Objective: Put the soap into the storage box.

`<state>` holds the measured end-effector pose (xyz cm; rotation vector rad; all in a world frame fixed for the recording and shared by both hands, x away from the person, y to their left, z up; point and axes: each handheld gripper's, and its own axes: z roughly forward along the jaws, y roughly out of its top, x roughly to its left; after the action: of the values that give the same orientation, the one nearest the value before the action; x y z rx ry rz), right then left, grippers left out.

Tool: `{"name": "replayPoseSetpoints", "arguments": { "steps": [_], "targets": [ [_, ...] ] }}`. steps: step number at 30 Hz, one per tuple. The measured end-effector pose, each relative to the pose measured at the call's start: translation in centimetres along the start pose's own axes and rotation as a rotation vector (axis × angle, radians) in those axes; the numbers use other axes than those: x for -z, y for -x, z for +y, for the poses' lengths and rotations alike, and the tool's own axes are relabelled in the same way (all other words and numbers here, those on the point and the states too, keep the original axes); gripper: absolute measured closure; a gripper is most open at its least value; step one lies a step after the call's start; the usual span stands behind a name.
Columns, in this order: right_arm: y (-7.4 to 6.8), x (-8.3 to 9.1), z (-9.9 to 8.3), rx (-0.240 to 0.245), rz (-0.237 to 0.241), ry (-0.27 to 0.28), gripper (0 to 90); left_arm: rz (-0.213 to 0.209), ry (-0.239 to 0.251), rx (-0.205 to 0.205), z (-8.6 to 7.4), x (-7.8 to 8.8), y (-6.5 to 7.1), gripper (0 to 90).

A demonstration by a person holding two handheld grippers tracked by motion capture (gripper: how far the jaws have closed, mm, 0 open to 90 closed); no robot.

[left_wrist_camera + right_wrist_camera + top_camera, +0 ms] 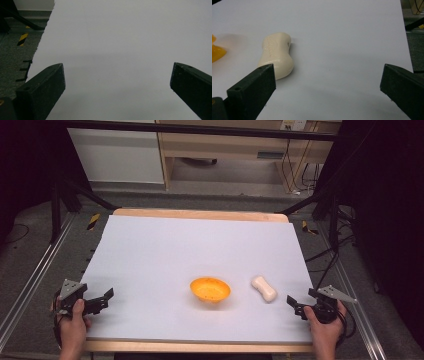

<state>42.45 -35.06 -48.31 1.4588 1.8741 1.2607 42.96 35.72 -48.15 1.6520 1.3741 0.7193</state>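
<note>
- We judge the work barely begun; nothing is lifted, nothing is gripped, and both hands sit low at the near corners of the bench (200, 245)
- The cream soap bar (264, 288) lies flat on the white sheet, right of the orange bowl (210, 289) and apart from it; the bowl looks empty as far as the high view lets us tell
- Our right tongs (294, 303) rest just short of the soap bar, pointing toward it; in the right gripper view the bar (277, 56) lies ahead and to the left of the gap, beyond the left jaw, not between the jaws
- The right tongs stand wide apart and hold nothing
- Our left tongs (104, 300) stand apart too, with bare sheet between them in the left gripper view; they hold nothing and sit well apart from bowl and bar
- What is left, as we read it: reach the bar, close on it, carry it to the bowl; that is a guess from how things lie, since the bar is the thing nearest the right tongs
- Counted: one soap bar; one bowl; two tongs; two hands; one bench with one white sheet
</note>
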Motion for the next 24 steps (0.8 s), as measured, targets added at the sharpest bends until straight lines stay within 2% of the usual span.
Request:
{"name": "replayPoseSetpoints", "arguments": {
  "steps": [3, 5, 9, 10, 15, 17, 18, 19, 22, 24],
  "targets": [
    [-0.1, -0.1, 0.0, 0.003, 0.005, -0.01, 0.6, 0.0, 0.003, 0.003, 0.0, 0.0, 0.0, 0.0],
    [-0.3, 0.0, 0.1, 0.024, -0.019, -0.014, 6.0, 0.001, 0.002, 0.0, 0.0, 0.0, 0.0, 0.0],
    [-0.4, -0.2, 0.5, -0.001, -0.002, -0.039, 8.0, 0.003, 0.004, -0.002, 0.0, 0.0, 0.0, 0.0],
    [-0.8, -0.3, 1.0, 0.018, -0.032, -0.068, 11.4, 0.0, 0.002, -0.001, 0.0, 0.0, 0.0, 0.0],
    [-1.8, -1.0, 2.4, 0.087, -0.091, -0.143, 17.1, -0.001, 0.002, -0.001, 0.0, 0.0, 0.0, 0.0],
    [-2.3, -1.2, 3.0, 0.105, -0.087, -0.178, 19.5, -0.002, 0.0, -0.006, 0.0, 0.0, 0.0, 0.0],
    [-2.3, -1.2, 3.0, 0.105, -0.087, -0.178, 19.5, -0.002, 0.0, -0.006, 0.0, 0.0, 0.0, 0.0],
    [-2.7, -1.4, 3.5, 0.137, -0.096, -0.208, 19.8, -0.002, -0.001, -0.006, 0.0, 0.0, 0.0, 0.0],
    [-3.1, -1.6, 4.1, 0.156, -0.083, -0.235, 19.8, -0.003, 0.001, -0.005, 0.0, 0.0, 0.0, 0.0],
    [-3.7, -1.9, 4.9, 0.181, -0.071, -0.282, 21.4, -0.001, 0.001, -0.003, 0.0, 0.0, 0.1, 0.0]
  ]
}}
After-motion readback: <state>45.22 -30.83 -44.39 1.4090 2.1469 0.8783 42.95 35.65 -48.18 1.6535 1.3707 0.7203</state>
